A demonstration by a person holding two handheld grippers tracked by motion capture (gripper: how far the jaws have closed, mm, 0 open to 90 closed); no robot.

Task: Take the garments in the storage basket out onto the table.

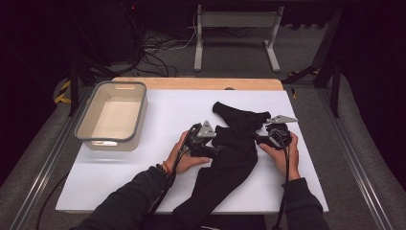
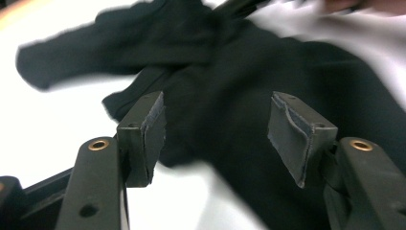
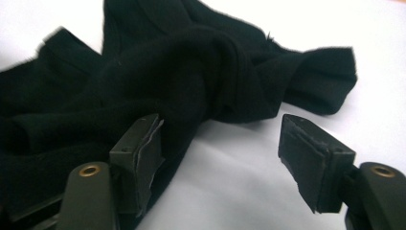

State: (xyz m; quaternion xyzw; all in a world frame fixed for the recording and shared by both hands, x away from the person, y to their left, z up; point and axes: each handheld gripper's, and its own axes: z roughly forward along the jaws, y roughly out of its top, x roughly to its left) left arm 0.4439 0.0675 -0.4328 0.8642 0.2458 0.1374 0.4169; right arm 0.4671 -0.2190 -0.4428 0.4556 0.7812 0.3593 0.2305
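Note:
A black garment point(image 1: 234, 143) lies crumpled on the white table sheet point(image 1: 167, 115), one end near the back and the other trailing over the front edge. My left gripper point(image 1: 218, 149) is at the cloth's left edge, held in the person's left hand. In the left gripper view its jaws point(image 2: 218, 132) stand open above the black cloth point(image 2: 230, 72), with nothing pinched. My right gripper point(image 1: 258, 139) is at the cloth's right edge. In the right gripper view it point(image 3: 220, 153) is open; one pad point(image 3: 143, 158) lies against the garment's point(image 3: 158, 72) edge, the other over bare sheet.
A translucent plastic bin point(image 1: 119, 84) with nothing visible inside stands at the left of the sheet. A wooden table edge point(image 1: 191, 84) runs along the back. Beyond it are a white stand point(image 1: 234, 33) and cables on the floor. Metal rails flank the table.

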